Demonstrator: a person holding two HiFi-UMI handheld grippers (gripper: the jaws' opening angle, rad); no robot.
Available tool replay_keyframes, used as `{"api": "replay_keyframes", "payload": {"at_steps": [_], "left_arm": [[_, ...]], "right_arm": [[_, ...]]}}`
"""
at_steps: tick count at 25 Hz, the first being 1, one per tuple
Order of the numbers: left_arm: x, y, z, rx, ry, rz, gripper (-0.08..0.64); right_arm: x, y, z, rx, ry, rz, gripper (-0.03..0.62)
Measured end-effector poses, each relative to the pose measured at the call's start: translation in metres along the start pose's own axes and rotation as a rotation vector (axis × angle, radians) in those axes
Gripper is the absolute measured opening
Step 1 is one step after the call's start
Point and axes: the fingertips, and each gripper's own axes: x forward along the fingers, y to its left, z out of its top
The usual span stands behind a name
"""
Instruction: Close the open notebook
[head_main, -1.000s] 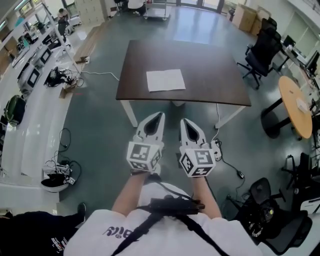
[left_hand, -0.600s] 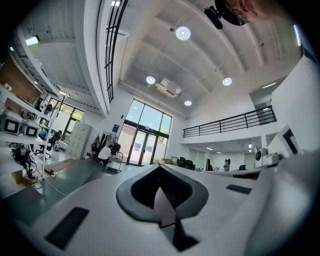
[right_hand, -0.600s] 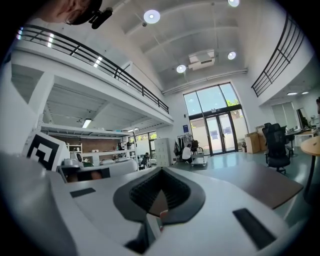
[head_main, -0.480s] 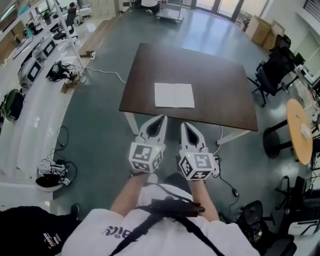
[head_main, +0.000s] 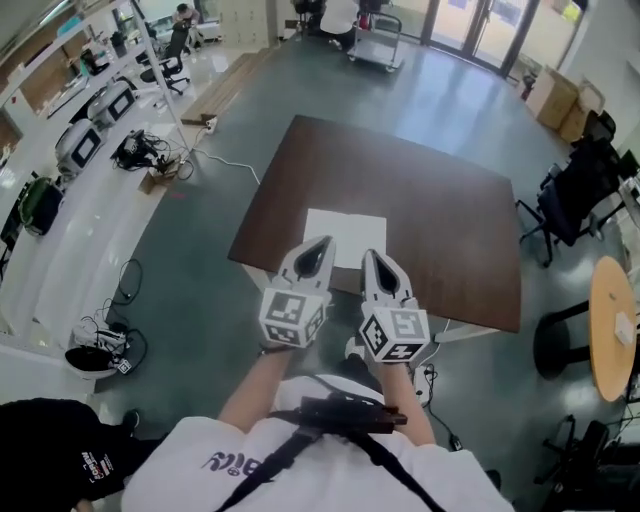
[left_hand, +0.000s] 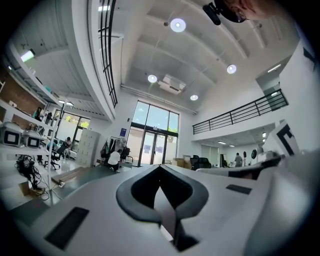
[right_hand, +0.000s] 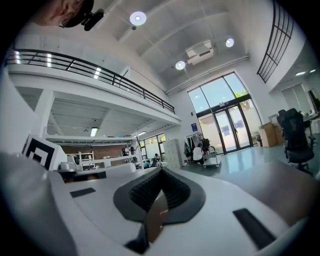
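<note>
An open white notebook (head_main: 346, 230) lies flat near the front edge of a dark brown table (head_main: 450, 220). In the head view both grippers are held side by side and level, just at that near edge. My left gripper (head_main: 321, 243) has its tips over the notebook's near left corner, jaws shut and empty. My right gripper (head_main: 367, 256) reaches the notebook's near right part, also shut with nothing in it. In the gripper views the left gripper (left_hand: 160, 167) and right gripper (right_hand: 161, 170) point out into the hall, and the notebook is hidden there.
Black office chairs (head_main: 585, 185) and a round wooden table (head_main: 615, 325) stand to the right. Cardboard boxes (head_main: 560, 100) sit at the far right. Cables (head_main: 140, 150) lie on the floor by white benches on the left. A cart (head_main: 375, 45) stands at the far end.
The person has walked up to the table, so table and notebook have come much closer. Both grippers, still shut and side by side, now reach the table's near edge.
</note>
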Motion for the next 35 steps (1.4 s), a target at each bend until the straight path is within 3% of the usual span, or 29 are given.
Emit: {"api": "replay_keyframes", "payload": {"at_steps": [4,10,15,20,27,35], "left_arm": [[0.076,-0.011,0.007,0.015,-0.036,0.06,0.009],[0.148,-0.027,-0.01,0.025,-0.023,0.155,0.009],[0.16,-0.008,-0.039,0.0,0.028,0.255,0.009],[0.153,0.038,-0.072,-0.072,0.066,0.365,0.009],[0.139,0.106,-0.174,-0.22,0.281,0.581,0.009],[0.102,0.16,-0.282,-0.381,0.522,0.634,0.012]], "right_arm": [[0.033,-0.061,0.025,-0.045,-0.017,0.071,-0.006],[0.073,-0.153,0.032,0.007,0.018,0.129,-0.006],[0.099,-0.165,0.017,0.014,0.076,0.223,-0.006],[0.129,-0.164,-0.002,0.009,0.121,0.291,-0.006],[0.18,-0.192,-0.032,0.036,0.205,0.334,-0.006],[0.22,-0.161,-0.068,0.017,0.304,0.383,-0.006]]}}
